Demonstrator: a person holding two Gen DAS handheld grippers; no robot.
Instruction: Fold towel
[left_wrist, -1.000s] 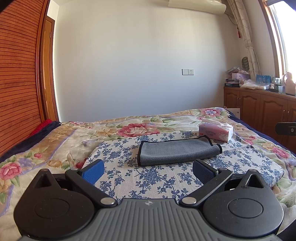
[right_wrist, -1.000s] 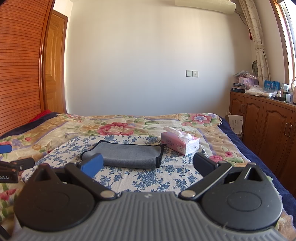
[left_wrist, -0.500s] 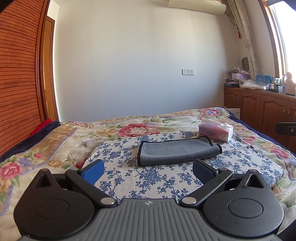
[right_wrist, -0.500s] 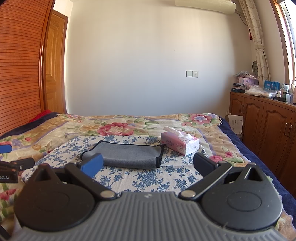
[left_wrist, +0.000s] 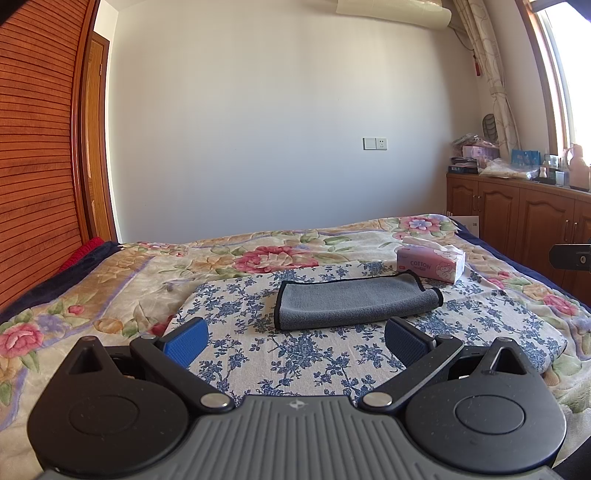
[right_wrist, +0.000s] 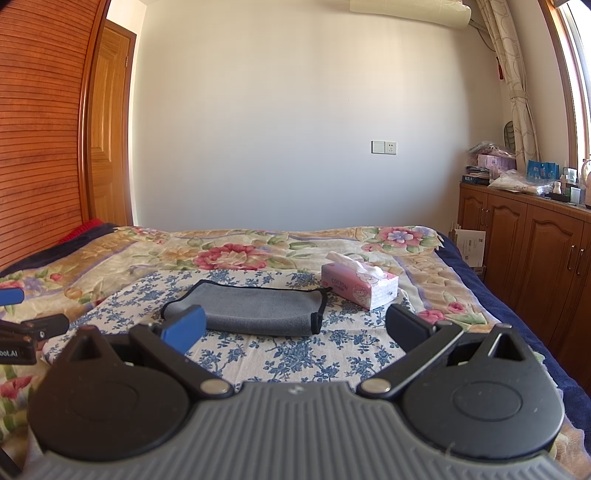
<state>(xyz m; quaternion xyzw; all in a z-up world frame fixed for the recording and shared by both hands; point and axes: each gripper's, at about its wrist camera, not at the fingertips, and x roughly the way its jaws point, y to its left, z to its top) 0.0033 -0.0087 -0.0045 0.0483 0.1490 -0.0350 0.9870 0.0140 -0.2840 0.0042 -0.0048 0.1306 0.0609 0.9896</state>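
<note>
Grey towel (left_wrist: 352, 302) lies folded on blue-flowered cloth (left_wrist: 314, 354) atop bed (left_wrist: 110, 280), just ahead of both tools. Left tool (left_wrist: 295, 338) w/ fingers spread wide, holding nothing. Right tool (right_wrist: 295, 326) same, apart & empty. Pink tissue box (right_wrist: 358, 290) near towel's right end, white tissue sticking out top.

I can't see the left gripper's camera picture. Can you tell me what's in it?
A gray towel, already folded over, lies on a blue-flowered cloth on a flowery bed. The open left gripper hovers in front of it, touching nothing. A pink tissue box sits just behind the towel's right end.
</note>
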